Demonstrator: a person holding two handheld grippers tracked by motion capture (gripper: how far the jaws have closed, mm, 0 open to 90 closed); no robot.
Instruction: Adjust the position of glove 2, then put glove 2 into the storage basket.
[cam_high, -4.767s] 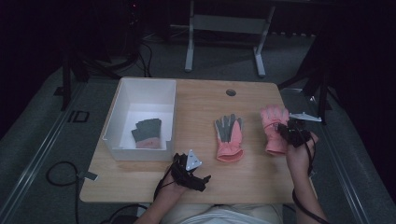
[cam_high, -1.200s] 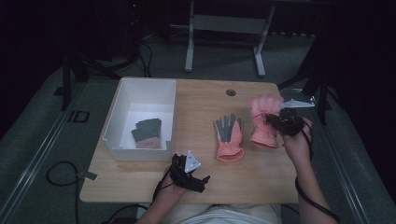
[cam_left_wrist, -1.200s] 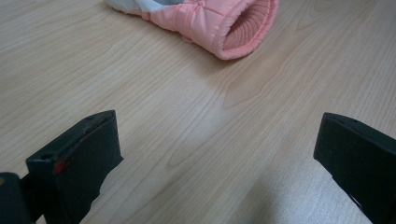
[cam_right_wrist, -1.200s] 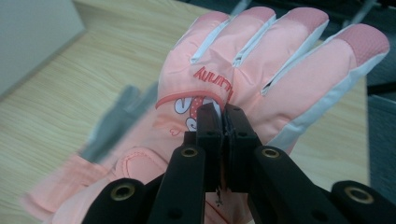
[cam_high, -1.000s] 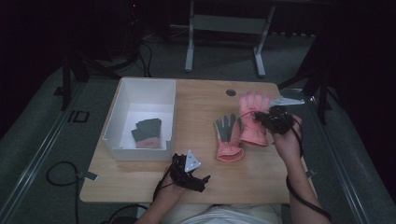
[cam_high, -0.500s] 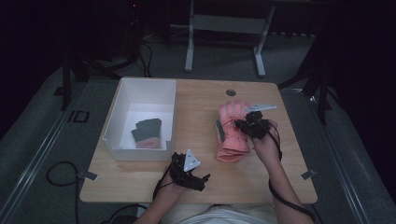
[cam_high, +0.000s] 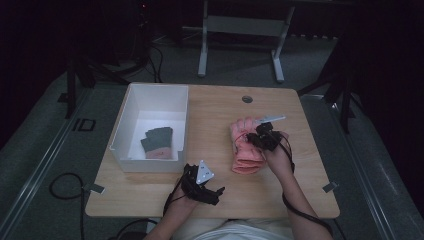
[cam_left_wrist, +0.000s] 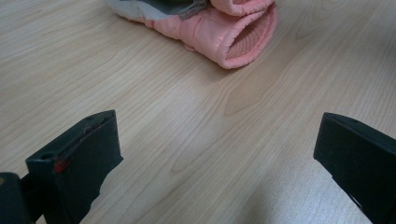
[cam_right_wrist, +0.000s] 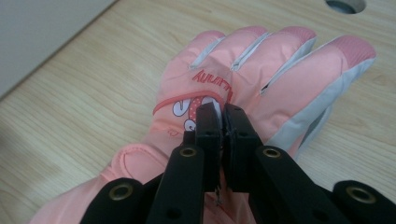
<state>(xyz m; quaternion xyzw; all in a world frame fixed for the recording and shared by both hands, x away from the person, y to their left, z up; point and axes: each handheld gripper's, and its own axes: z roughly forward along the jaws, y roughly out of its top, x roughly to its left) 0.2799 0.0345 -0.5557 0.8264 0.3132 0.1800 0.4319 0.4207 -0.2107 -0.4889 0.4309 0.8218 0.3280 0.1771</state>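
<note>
With my right claw (cam_right_wrist: 219, 116) pinched shut on the pink glove (cam_high: 244, 140), I've laid it over its mate just right of the white bin (cam_high: 131, 125), so pairing looks nearly done, while my left claw (cam_left_wrist: 219, 154) gapes empty nearby.

The black two-jaw left tool (cam_high: 200, 184) rests low with its jaws spread wide, forearm reaching forward. The black right tool (cam_right_wrist: 219, 116) points downward, its jaws pinched together.
</note>
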